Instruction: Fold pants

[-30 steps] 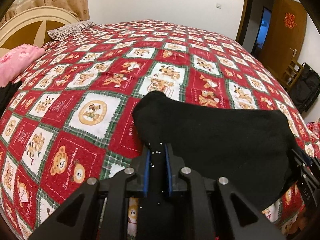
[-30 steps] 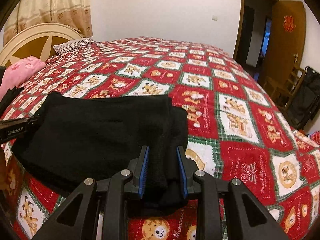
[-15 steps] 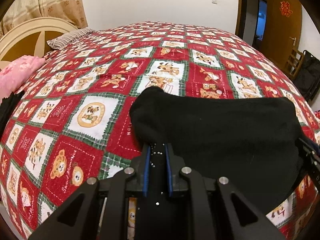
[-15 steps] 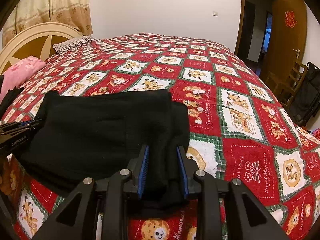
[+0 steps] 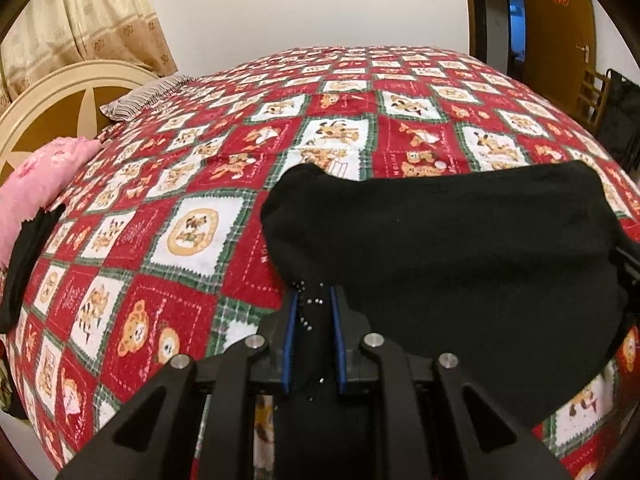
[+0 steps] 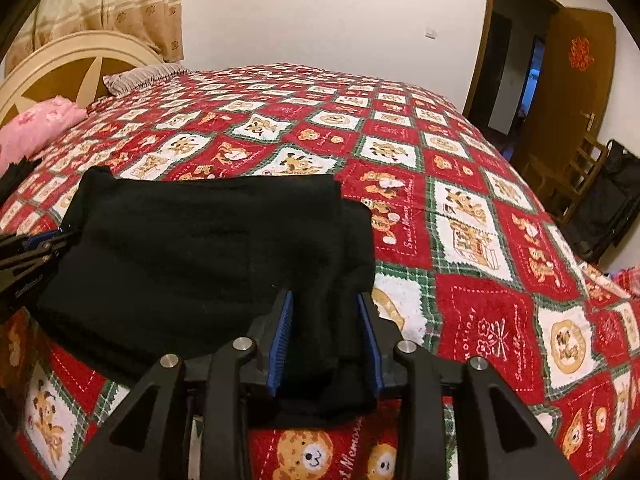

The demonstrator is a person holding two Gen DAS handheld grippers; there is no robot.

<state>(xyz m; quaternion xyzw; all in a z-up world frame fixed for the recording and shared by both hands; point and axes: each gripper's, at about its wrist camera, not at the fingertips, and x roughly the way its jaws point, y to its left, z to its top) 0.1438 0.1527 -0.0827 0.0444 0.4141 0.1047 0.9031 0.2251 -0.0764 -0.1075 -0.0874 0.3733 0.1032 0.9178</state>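
1. Pants (image 6: 192, 248) are black, of a thick knitted-looking cloth, and they lie already folded into a compact block on the red patterned bedspread (image 6: 500, 264), directly in front of both grippers.
2. Left gripper (image 5: 314, 308) is clamped on the near left corner of the block. Its blue pads stand close together with a thin layer of cloth pinched between them.
3. Right gripper (image 6: 325, 320) has the near right corner between its fingers. Its jaws have just been opening; the cloth is between the pads, but I judge the pressure is going away, and a gap seems to show beside the right pad.
4. I judge the cloth to be soft and limp, not heavy, and not slippery on the rough bedspread. It is not fragile. It will sag and lose its shape if it is lifted by one corner only.
5. Near the right gripper several layers are stacked, so the bundle is thick there. A grip must take all layers together, otherwise the inner ones slide out.
6. For a further fold, the best hold is on the two near corners, one just ahead of each gripper, lifted evenly.
7. Beyond the left gripper, well apart to its left, are a pink pillow (image 5: 28, 196) and another dark cloth (image 5: 28, 248).
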